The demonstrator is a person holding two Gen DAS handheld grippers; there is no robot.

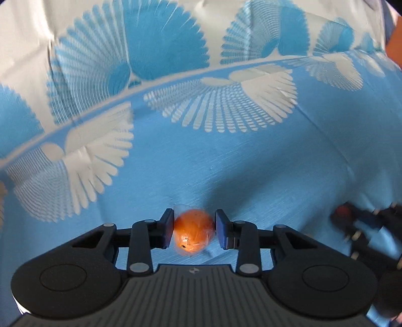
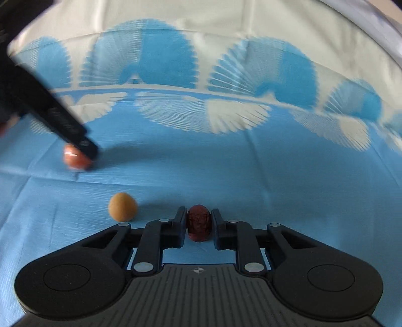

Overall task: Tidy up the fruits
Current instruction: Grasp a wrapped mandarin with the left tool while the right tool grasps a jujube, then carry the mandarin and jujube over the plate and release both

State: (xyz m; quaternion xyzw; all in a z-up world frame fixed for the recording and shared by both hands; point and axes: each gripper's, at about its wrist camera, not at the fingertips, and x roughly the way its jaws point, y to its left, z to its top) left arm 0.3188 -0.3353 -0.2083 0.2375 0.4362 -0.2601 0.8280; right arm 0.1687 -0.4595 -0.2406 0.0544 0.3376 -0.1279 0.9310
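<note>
A small orange fruit [image 1: 193, 232] in a clear wrapper lies on the blue cloth, and my left gripper [image 1: 194, 223] is shut on it, a pad touching each side. The right wrist view shows that same orange fruit [image 2: 75, 158] at the far left, under the blurred left gripper's fingers [image 2: 88, 148]. My right gripper [image 2: 199, 221] is shut on a dark red wrinkled fruit [image 2: 199, 222] that rests on the cloth. A tan round fruit [image 2: 122, 206] sits loose just left of it. The blurred right gripper [image 1: 351, 226] shows at the right edge of the left wrist view.
A blue and white tablecloth [image 1: 226, 156] with fan patterns covers the whole surface, creased in places. The white border of the tablecloth [image 2: 226, 22] runs along the far side. Something orange [image 1: 395, 42] shows at the top right corner.
</note>
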